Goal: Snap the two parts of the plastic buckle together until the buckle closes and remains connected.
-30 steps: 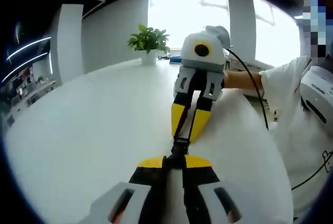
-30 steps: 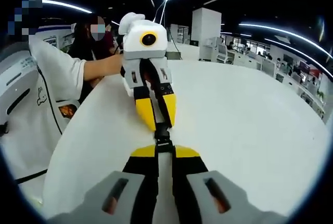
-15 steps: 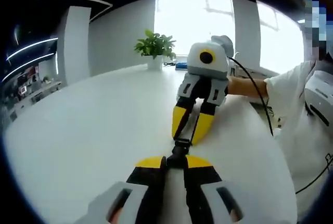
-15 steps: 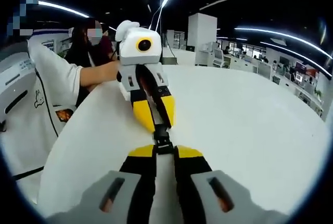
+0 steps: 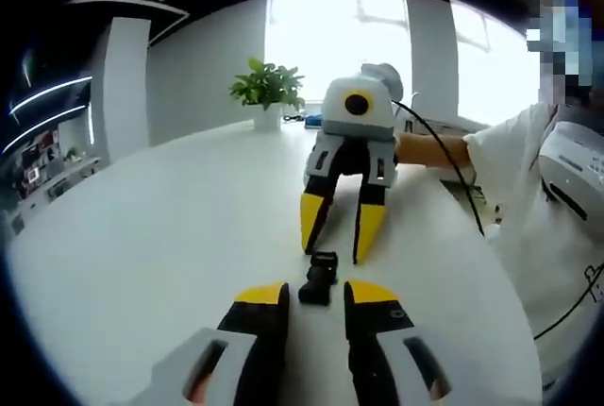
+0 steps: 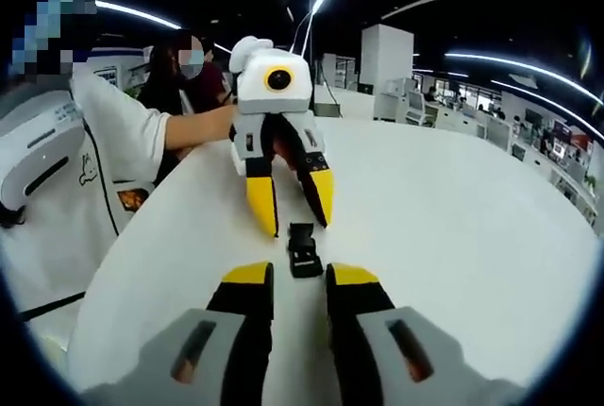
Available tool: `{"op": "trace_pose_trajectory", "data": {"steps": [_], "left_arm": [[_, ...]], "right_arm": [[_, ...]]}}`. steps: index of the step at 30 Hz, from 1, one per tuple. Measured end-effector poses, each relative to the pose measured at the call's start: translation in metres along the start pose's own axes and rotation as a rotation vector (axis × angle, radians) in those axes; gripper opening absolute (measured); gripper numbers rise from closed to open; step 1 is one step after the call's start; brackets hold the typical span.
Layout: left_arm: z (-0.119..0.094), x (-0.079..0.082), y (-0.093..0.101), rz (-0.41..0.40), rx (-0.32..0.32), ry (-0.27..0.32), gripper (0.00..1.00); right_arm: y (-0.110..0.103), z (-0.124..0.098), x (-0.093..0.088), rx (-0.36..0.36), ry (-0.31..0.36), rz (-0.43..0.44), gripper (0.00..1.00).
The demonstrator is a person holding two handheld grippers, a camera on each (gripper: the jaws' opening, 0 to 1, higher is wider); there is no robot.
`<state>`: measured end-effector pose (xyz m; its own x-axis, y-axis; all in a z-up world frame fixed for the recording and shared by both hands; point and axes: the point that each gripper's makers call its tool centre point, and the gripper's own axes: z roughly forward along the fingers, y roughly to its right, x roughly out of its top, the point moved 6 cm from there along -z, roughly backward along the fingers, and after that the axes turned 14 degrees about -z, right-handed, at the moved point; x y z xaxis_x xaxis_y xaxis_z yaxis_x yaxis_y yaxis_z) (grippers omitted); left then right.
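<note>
Backing both tools straight away from the buckle (image 5: 319, 280) looks like the step in hand, and doing it well means drawing each one out along its own line without clipping the black plastic, so the joined piece stays put and in plain sight on the table (image 5: 142, 236). Judging by its look as one short dark block, the two halves seem mated, though the latch itself is too small to confirm; a careful release that leaves it undisturbed would be the test. The left gripper (image 5: 314, 295) has its yellow-tipped jaws spread, with nothing pinched, and the buckle lies on the white table just ahead of the tips, roughly centred on the gap. The right gripper (image 6: 299, 275) is likewise spread and empty; in the right gripper view the buckle (image 6: 302, 249) sits just beyond its tips and short of the opposing jaws. So the buckle rests between the two facing tools, near both, apparently touching neither.
</note>
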<state>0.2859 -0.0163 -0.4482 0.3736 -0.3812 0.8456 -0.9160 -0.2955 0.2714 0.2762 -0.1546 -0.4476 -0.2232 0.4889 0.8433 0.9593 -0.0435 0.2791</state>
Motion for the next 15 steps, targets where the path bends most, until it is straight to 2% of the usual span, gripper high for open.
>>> {"op": "trace_pose_trajectory", "data": {"steps": [8, 15], "left_arm": [[0.0006, -0.0013, -0.0025, 0.009, -0.040, -0.046, 0.20], [0.0031, -0.0006, -0.0050, 0.012, -0.057, -0.050, 0.19]], "right_arm": [[0.0043, 0.0029, 0.0019, 0.040, -0.012, -0.012, 0.16], [0.0069, 0.0044, 0.0025, 0.051, -0.022, -0.015, 0.12]]}}
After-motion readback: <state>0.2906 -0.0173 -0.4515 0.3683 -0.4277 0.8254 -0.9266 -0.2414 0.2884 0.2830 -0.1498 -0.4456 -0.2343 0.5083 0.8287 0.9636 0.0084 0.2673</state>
